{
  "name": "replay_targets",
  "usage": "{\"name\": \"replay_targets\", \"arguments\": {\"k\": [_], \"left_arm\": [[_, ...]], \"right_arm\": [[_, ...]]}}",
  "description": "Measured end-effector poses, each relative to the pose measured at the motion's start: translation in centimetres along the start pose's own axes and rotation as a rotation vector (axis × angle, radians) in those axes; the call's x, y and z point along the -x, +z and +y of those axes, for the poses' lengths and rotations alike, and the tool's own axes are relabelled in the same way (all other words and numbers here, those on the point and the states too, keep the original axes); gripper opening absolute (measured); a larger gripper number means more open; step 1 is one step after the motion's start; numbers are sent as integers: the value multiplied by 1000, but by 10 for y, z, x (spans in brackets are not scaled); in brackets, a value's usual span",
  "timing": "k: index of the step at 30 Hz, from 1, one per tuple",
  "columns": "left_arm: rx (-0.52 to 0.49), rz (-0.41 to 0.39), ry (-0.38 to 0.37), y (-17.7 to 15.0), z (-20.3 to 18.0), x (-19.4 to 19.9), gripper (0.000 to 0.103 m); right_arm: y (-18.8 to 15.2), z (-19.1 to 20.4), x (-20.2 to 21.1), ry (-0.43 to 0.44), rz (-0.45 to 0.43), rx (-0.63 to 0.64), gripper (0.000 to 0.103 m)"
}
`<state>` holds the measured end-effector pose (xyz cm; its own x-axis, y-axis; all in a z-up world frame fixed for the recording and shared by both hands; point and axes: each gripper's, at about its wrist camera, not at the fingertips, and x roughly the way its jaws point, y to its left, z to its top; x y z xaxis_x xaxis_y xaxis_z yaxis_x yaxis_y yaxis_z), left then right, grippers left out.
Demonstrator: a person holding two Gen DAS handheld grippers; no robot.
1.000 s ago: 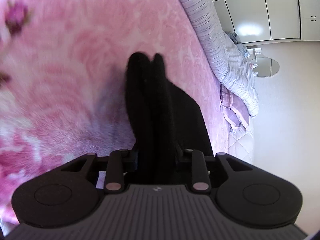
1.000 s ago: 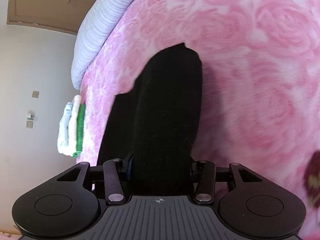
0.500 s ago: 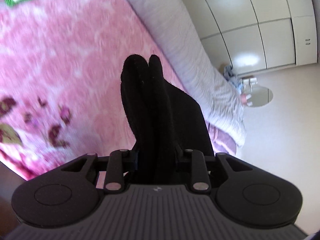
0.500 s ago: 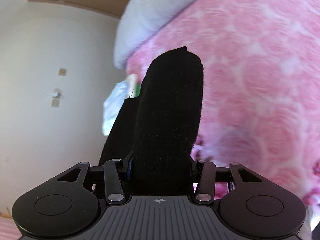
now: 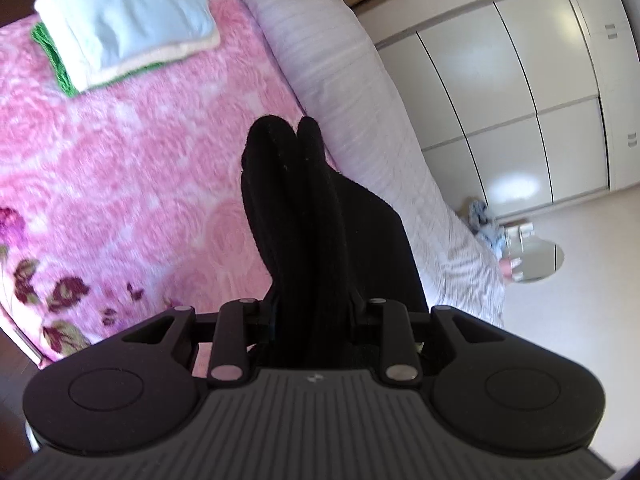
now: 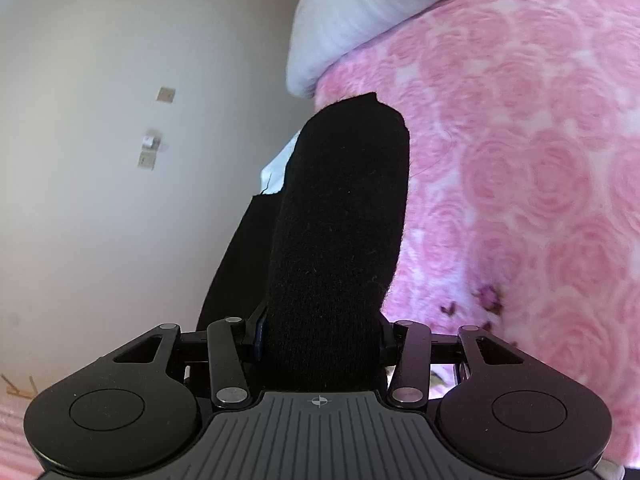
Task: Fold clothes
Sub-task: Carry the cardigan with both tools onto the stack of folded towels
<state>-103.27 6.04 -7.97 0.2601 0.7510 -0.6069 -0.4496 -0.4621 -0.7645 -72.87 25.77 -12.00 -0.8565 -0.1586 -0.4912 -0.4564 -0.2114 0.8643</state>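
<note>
A black knit garment [image 5: 308, 216] fills the space between the fingers of my left gripper [image 5: 316, 320], which is shut on it; the fabric bunches in two rounded folds and hides the fingertips. My right gripper [image 6: 320, 344] is likewise shut on the black garment [image 6: 340, 220], a thick roll of cloth standing out past the jaws. Both grippers hold it above the pink rose-patterned blanket [image 5: 120, 168] on the bed. A folded stack of pale blue, cream and green clothes [image 5: 120, 20] lies at the far corner of the blanket.
A long pale striped bolster or rolled duvet [image 5: 360, 120] runs along the blanket's far side, also seen in the right wrist view [image 6: 360, 20]. White wardrobe doors [image 5: 540, 100] and a small round table [image 5: 536, 256] stand beyond. A plain wall [image 6: 120, 160] is at the right view's left.
Both grippers have swung with the garment still held: the left view turned from close over the blanket to the folded stack and wardrobe, the right view turned toward the wall.
</note>
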Motion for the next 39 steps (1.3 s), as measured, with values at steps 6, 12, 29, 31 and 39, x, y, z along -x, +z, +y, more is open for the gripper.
{"name": "replay_targets", "arguments": {"k": [6, 12, 29, 31, 39], "left_arm": [[-20, -7, -14, 61, 24, 16, 24], [-136, 68, -39, 168, 78, 28, 24], [-324, 190, -53, 416, 192, 6, 24], [-340, 186, -55, 427, 198, -5, 24], [-391, 174, -18, 449, 229, -54, 27]], "right_arm": [[12, 32, -50, 14, -18, 16, 46], [12, 69, -134, 32, -117, -13, 46], [58, 135, -370, 20, -330, -90, 46], [69, 134, -386, 10, -332, -75, 46], [97, 117, -431, -39, -352, -44, 47]]}}
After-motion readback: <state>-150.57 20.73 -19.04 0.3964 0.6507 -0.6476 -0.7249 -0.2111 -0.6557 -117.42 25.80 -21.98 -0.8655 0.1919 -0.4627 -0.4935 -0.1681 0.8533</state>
